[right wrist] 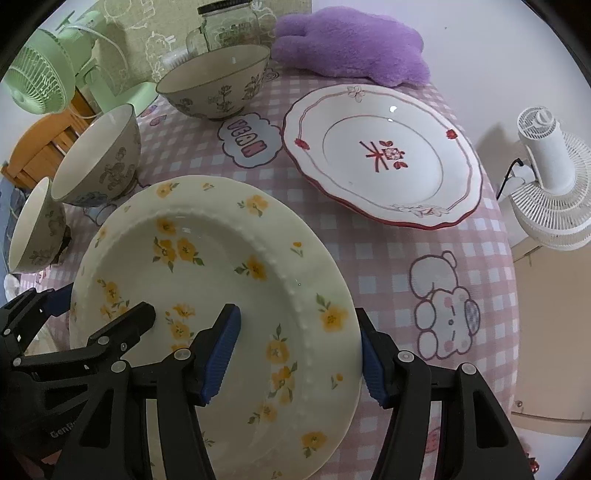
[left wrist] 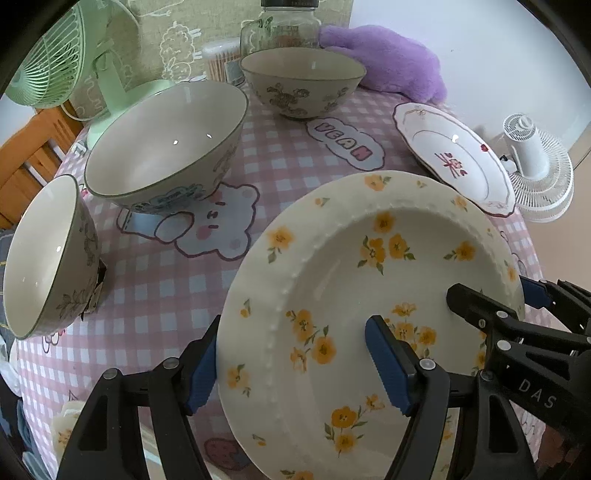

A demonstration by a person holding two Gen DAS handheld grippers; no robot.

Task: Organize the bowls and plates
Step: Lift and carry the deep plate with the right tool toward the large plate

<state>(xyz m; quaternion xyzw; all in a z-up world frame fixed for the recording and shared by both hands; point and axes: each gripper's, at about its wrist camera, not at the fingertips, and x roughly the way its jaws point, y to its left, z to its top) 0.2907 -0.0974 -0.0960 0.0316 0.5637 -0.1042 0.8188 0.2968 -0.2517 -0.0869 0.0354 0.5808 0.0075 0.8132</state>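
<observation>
A cream plate with yellow flowers [left wrist: 332,280] is held tilted above the pink checked table. My left gripper [left wrist: 295,365] is shut on its left rim. My right gripper [right wrist: 295,354] is shut on its right rim [right wrist: 221,258]. The right gripper also shows in the left wrist view [left wrist: 491,314]; the left gripper shows in the right wrist view [right wrist: 99,317]. A white plate with red trim [right wrist: 384,155] lies at the right back, also in the left wrist view [left wrist: 454,155]. Three grey floral bowls stand at the left and back: [left wrist: 166,140], [left wrist: 44,254], [left wrist: 301,81].
A green fan [left wrist: 55,55] stands back left, a white fan [right wrist: 554,173] off the table's right edge. A glass jar [left wrist: 284,26] and a purple plush [right wrist: 351,40] sit at the back. The pink checked tablecloth [left wrist: 166,288] covers the table.
</observation>
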